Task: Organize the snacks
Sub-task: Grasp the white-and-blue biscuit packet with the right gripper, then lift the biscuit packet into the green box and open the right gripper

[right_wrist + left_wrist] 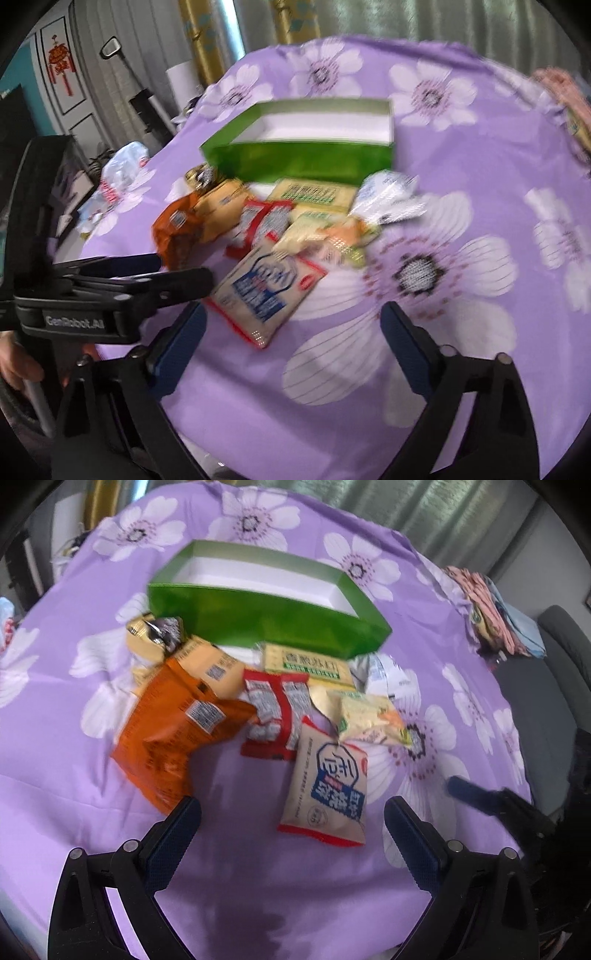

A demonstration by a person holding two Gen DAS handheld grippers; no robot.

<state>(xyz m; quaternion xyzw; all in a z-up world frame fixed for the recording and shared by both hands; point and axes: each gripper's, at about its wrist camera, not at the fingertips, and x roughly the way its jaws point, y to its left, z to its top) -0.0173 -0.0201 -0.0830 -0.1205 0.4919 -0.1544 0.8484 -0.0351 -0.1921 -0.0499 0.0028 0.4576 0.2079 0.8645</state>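
**Snacks piled before the green box**

The snack packets lie heaped just in front of the open green box on the purple flowered cloth. My left gripper and right gripper hover over the cloth near them, jaws wide, holding nothing.

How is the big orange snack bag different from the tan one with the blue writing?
The orange bag is crumpled and puffy; the tan packet lies flat and smooth. The orange bag shows only small label print, while the tan packet shows big blue characters and a red edge. The orange bag is on the left of the pile, the tan packet nearest the grippers. Both lie on the purple flowered cloth, outside the green box.
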